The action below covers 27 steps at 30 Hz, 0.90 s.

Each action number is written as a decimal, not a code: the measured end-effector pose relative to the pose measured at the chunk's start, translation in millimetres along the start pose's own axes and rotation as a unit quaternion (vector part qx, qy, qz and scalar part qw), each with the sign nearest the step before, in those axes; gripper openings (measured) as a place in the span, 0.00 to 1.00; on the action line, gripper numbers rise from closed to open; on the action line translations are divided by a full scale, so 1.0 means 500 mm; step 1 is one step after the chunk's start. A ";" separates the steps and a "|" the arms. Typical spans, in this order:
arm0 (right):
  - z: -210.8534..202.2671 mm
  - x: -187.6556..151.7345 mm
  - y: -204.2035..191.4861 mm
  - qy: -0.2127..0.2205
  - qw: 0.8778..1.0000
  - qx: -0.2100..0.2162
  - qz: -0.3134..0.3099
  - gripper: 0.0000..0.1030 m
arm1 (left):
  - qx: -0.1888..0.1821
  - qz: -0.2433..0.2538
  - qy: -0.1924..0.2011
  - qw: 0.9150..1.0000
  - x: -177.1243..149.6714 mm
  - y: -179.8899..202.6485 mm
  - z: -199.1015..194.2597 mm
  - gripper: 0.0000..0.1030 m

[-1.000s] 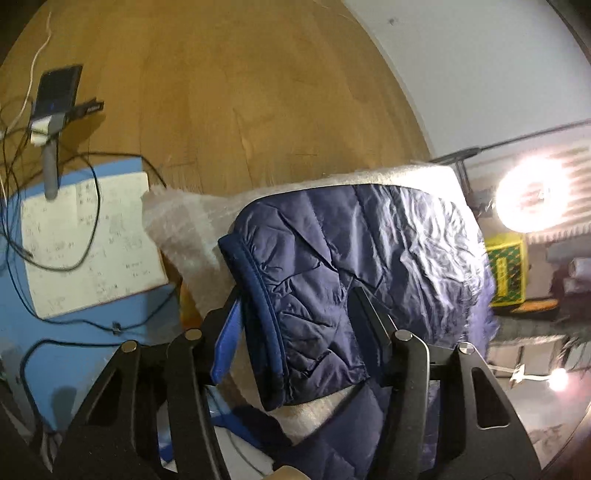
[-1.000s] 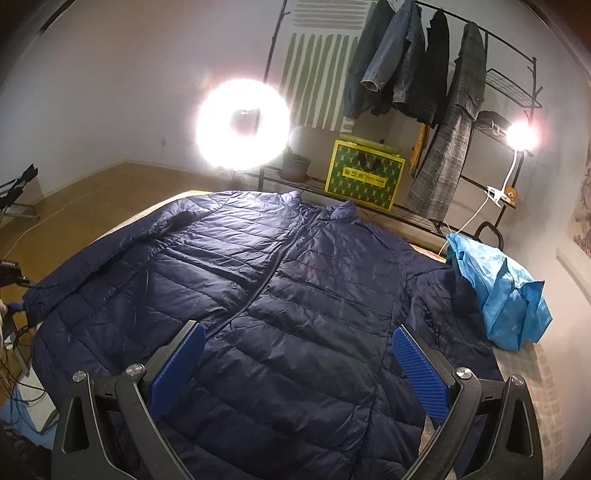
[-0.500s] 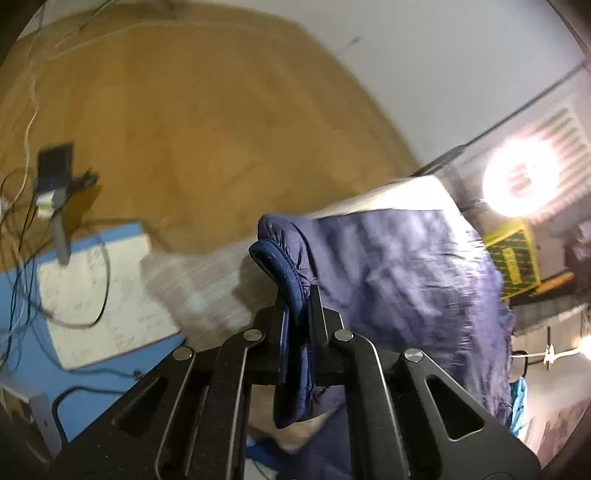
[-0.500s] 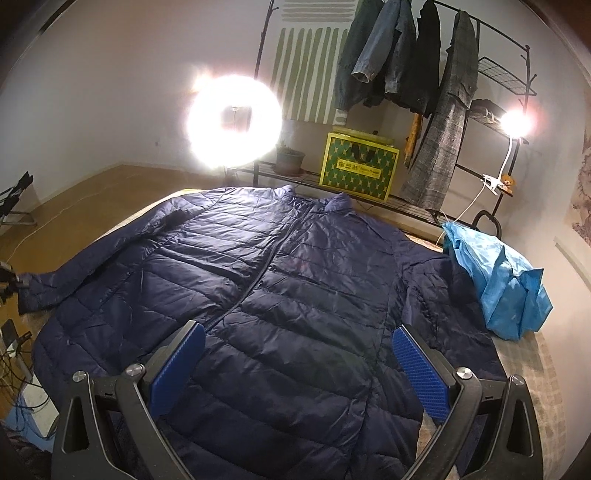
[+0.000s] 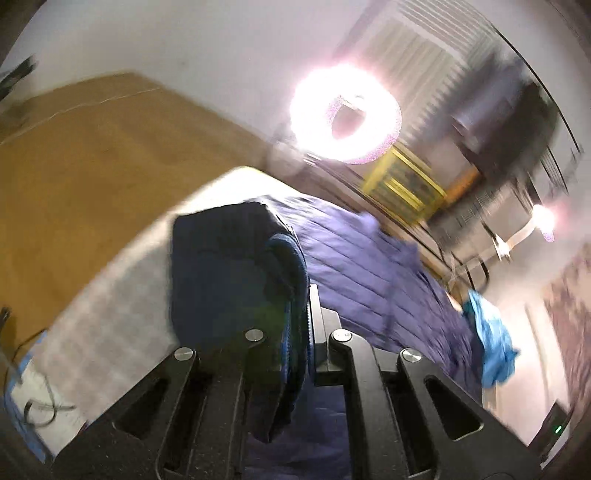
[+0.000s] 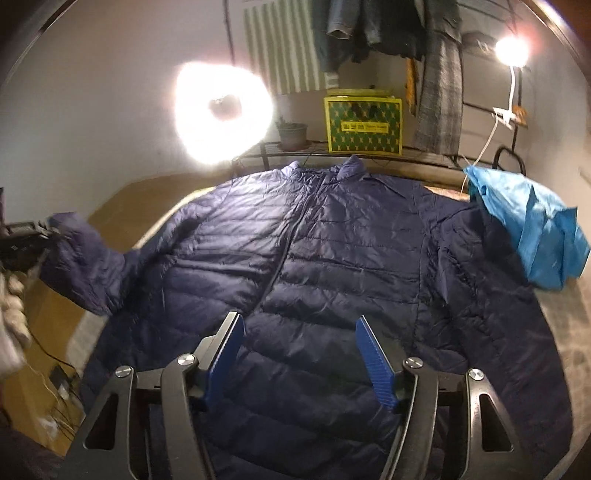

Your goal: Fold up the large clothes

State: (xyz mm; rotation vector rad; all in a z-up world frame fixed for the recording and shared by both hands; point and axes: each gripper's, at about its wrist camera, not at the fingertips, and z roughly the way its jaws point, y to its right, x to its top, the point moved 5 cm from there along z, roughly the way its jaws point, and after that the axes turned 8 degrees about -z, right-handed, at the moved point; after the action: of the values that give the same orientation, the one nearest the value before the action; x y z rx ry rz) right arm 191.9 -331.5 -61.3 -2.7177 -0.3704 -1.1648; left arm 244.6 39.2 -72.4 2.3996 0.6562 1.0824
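A navy quilted puffer jacket [image 6: 332, 251] lies front-up on the padded table, collar toward the far side. My left gripper [image 5: 299, 295] is shut on the cuff of its left sleeve [image 5: 284, 254] and holds it lifted off the table; the left gripper also shows in the right wrist view [image 6: 26, 243] with the raised sleeve [image 6: 85, 266]. My right gripper [image 6: 297, 350] is open and empty, hovering over the jacket's lower front near the zipper. The left wrist view is motion-blurred.
A crumpled light-blue garment [image 6: 532, 236] lies at the table's far right. A ring light [image 6: 221, 110], a yellow-green box [image 6: 364, 125] and a rack of hanging clothes [image 6: 391, 33] stand behind. Wooden floor [image 5: 74, 155] and cables [image 6: 59, 380] lie to the left.
My left gripper shut on the sleeve cuff, lifted it and swung toward the jacket body. My right gripper's jaws have narrowed and it moved in over the jacket front.
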 end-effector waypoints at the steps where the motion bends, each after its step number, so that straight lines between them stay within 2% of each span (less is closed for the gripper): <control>1: -0.004 0.009 0.011 0.006 1.000 0.000 0.012 0.64 | -0.009 0.011 -0.011 1.000 -0.019 0.036 0.020 0.05; 5: -0.010 0.032 0.041 0.020 0.999 -0.008 0.037 0.64 | -0.042 0.032 -0.070 0.996 -0.105 0.162 0.110 0.05; 9: -0.012 0.048 0.075 0.027 0.998 -0.027 0.056 0.64 | -0.047 0.046 -0.126 0.990 -0.188 0.240 0.193 0.04; 13: -0.006 0.066 0.105 0.032 0.996 -0.045 0.065 0.64 | -0.041 0.061 -0.152 0.986 -0.238 0.271 0.246 0.05; 15: -0.003 0.073 0.117 0.035 0.996 -0.049 0.069 0.64 | -0.045 0.057 -0.167 0.983 -0.249 0.278 0.259 0.04; 20: 0.016 0.094 0.148 0.036 0.994 -0.053 0.087 0.64 | -0.056 0.056 -0.176 0.981 -0.257 0.284 0.261 0.05; 22: 0.034 0.094 0.157 0.027 0.994 -0.037 0.102 0.64 | -0.058 0.061 -0.183 0.979 -0.258 0.284 0.261 0.11; 24: 0.052 0.085 0.154 0.014 0.994 -0.016 0.110 0.65 | -0.068 0.060 -0.193 0.977 -0.256 0.285 0.252 0.26; 27: 0.085 0.072 0.146 -0.010 0.993 0.011 0.114 0.74 | -0.083 0.058 -0.194 0.976 -0.236 0.275 0.216 0.30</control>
State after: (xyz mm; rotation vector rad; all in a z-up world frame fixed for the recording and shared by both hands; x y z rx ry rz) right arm 265.9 -385.0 -67.7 -2.6678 -0.0722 -1.0660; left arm 292.8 -158.2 -129.6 2.4259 0.2848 0.6494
